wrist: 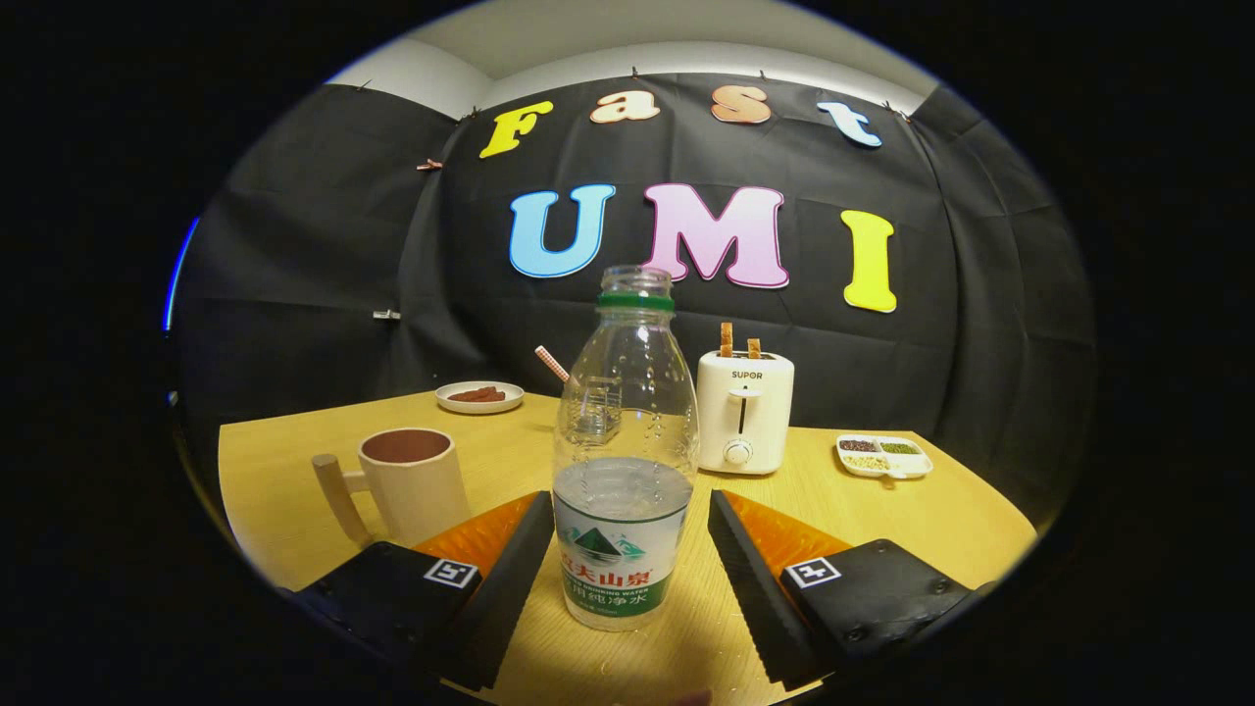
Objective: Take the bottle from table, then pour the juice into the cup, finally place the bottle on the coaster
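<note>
Black cloth hangs as the booth's wall behind a pale wooden counter (294, 490), and on that counter my claw (623, 549) sits low with its two fingers spread wide. One finger (515, 579) stands to the left of the bottle (624, 461) and the other to the right, and I can see a gap of bare wood on each side, so neither finger is pressing on it. The claw is released, with the bottle standing between the fingers.

The bottle is clear plastic, upright on the counter, uncapped with a green ring around its neck. It is filled roughly to the halfway mark with a clear liquid, and a label wraps its lower part.

To the left of the bottle, just beyond my left finger, stands a cream cup (407, 485) with a straight handle that sticks out to its left; its inside looks dark reddish. Farther back on that side, near the wall, lies a small white plate (479, 397) with something brown on it. Behind the bottle I can make out a small glass with a striped straw (552, 364) leaning out of it. To the right of the bottle and beyond it stands a white toaster (745, 412) with two slices poking out of the top. Farther right rests a white divided dish (883, 456) holding small heaps of grains in separate compartments.
</note>
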